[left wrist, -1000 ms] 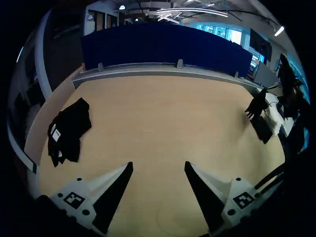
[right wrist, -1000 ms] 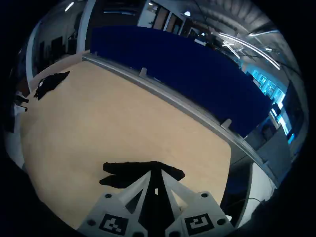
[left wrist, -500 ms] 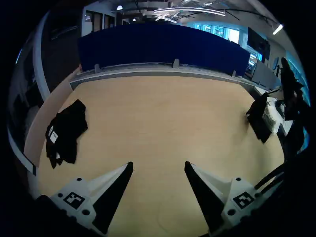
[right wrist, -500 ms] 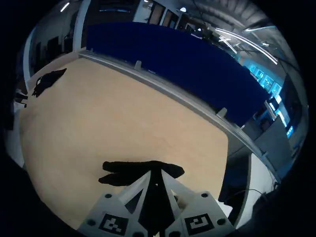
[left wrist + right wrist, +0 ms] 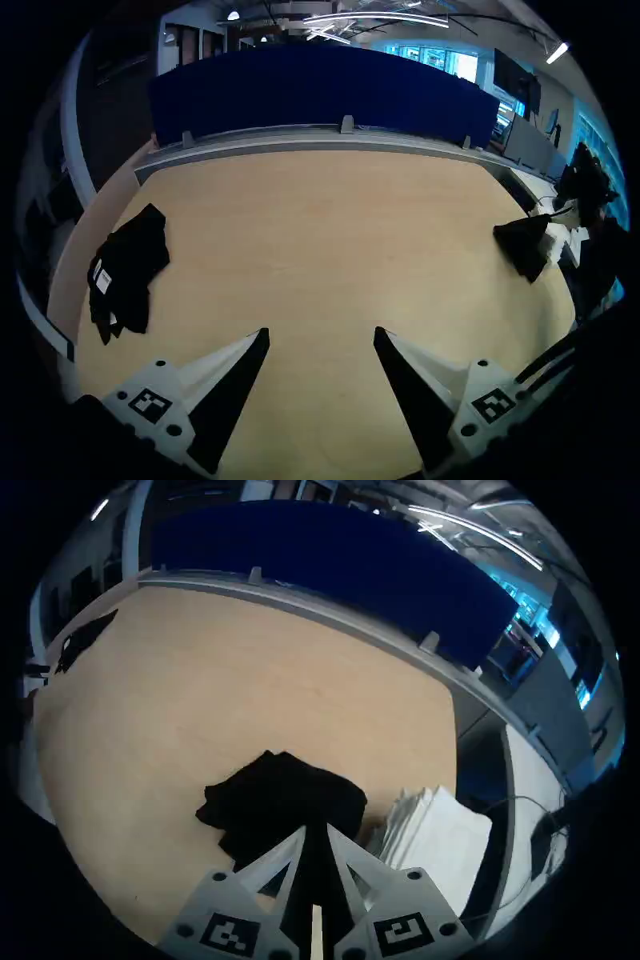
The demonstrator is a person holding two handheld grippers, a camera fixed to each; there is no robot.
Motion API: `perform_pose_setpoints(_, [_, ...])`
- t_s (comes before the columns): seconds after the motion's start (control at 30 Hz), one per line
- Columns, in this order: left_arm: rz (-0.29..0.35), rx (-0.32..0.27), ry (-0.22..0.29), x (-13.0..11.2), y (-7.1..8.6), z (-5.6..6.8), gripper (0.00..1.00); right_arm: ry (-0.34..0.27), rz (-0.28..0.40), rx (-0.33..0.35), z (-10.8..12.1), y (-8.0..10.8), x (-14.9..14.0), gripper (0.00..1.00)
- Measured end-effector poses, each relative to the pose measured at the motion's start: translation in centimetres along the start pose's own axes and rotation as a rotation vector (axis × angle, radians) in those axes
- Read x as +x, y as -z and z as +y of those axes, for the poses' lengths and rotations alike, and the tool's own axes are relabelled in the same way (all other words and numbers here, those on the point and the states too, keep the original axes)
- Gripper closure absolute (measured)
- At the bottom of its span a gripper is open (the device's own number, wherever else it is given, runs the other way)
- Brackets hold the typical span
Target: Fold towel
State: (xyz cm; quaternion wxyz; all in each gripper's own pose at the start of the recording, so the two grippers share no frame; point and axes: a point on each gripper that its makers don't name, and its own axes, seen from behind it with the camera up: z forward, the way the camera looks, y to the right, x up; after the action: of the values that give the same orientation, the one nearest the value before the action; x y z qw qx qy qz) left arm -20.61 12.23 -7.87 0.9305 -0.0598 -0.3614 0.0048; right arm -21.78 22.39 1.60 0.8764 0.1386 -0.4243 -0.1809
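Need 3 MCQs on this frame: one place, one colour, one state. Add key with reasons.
1. In the right gripper view, where does the white stack lie relative to the black towel in the right tongs? A) left B) right C) on top
2. The partition is: A) red B) green C) blue
3. The left tongs are: A) open B) shut on towel C) shut, empty
Key: 1 B, stack sits right of the towel; 2 C, plainly blue; 3 A, wide gap between its fingers.
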Motion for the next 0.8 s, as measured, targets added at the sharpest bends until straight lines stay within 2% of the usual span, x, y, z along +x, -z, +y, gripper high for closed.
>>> perform_pose_setpoints(0.47, [-0.002,0.001,-0.02,0.3,0.3,0.2,0.03,-0.073,-0.097,-0.053,0.7,-0.8,-7.0,0.97])
perform_pose_setpoints(0.8, [-0.004,0.011,-0.024,-0.1,0.4,-0.4,0.03,-0.148,-0.169,-0.092,0.4,-2.6,-10.9,0.97])
